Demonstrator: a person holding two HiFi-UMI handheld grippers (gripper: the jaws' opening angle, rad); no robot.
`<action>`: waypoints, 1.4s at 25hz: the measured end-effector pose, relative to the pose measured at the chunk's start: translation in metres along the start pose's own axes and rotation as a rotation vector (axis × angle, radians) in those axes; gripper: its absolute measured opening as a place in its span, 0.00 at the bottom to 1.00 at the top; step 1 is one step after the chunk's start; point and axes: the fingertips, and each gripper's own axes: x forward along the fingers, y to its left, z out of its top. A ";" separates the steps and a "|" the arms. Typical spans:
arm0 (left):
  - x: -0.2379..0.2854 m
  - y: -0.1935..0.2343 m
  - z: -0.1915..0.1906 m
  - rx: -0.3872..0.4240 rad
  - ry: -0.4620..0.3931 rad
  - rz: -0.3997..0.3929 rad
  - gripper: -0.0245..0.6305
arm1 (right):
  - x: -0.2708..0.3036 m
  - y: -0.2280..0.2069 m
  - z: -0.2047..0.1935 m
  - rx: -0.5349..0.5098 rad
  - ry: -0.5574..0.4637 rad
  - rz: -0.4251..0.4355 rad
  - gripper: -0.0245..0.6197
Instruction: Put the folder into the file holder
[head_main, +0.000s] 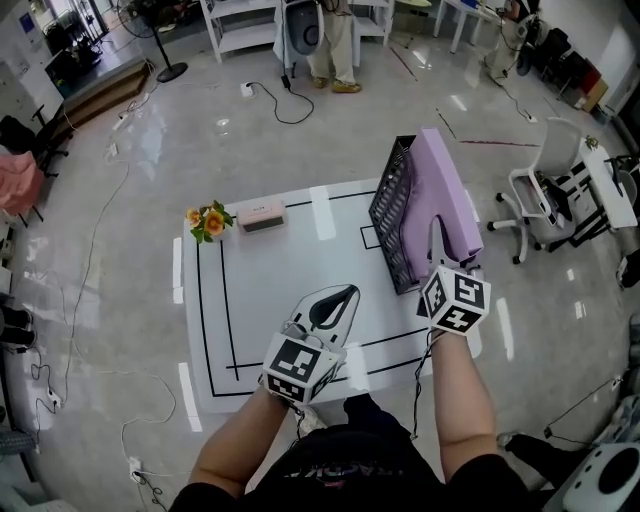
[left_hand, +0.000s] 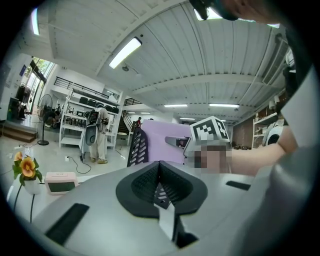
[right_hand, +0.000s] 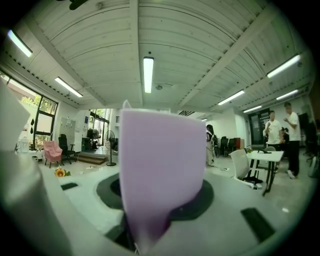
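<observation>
**Desk:** Folder (head_main: 447, 185), lilac, pinched by its near edge in the right gripper (head_main: 438, 242). The left gripper (head_main: 336, 302) is clenched on nothing above the table (head_main: 270, 290). What could spoil it?

**Photographer:** It stands upright against the black mesh file holder (head_main: 392, 205); whether it is seated I cannot tell. Released too soon, it may tip out. Pushed sideways, the unbraced holder could slide or topple.

No legible text; shirt print (head_main: 335, 472), pink box label (head_main: 262, 212) too blurred.
</observation>
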 end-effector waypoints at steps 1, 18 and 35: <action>0.000 0.001 -0.001 -0.001 0.001 0.003 0.04 | 0.001 0.000 -0.003 0.001 0.004 0.001 0.31; -0.008 -0.001 -0.005 -0.009 0.005 0.017 0.04 | 0.000 0.007 -0.015 -0.044 0.038 0.059 0.39; -0.085 -0.029 0.003 0.025 -0.054 0.046 0.04 | -0.112 0.035 0.013 -0.054 -0.044 0.127 0.42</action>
